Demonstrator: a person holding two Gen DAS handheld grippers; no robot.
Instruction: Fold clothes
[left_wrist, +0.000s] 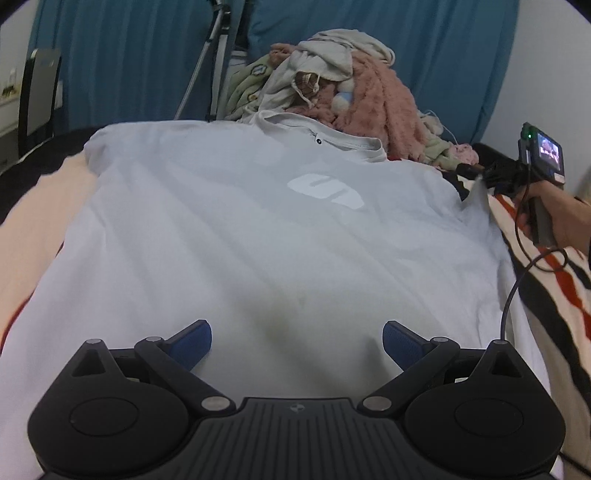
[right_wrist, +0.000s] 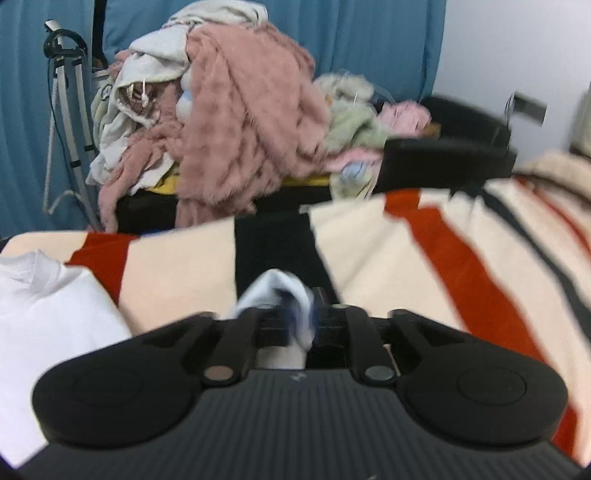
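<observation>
A: Where's the left gripper?
B: Spread wide, empty, over the white T-shirt flat on the bed.
A: The right gripper?
B: Pinching the shirt's sleeve at the bed's right edge; clothes pile beyond.

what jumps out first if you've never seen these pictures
A white t-shirt with a pale logo on its chest lies spread flat, filling the middle of the left wrist view, the open left gripper hovering over its near hem. Behind it rises a messy clothes pile topped by a fluffy pink garment, against blue curtains. At the shirt's right edge, the right gripper has white cloth bunched between its fingers.
</observation>
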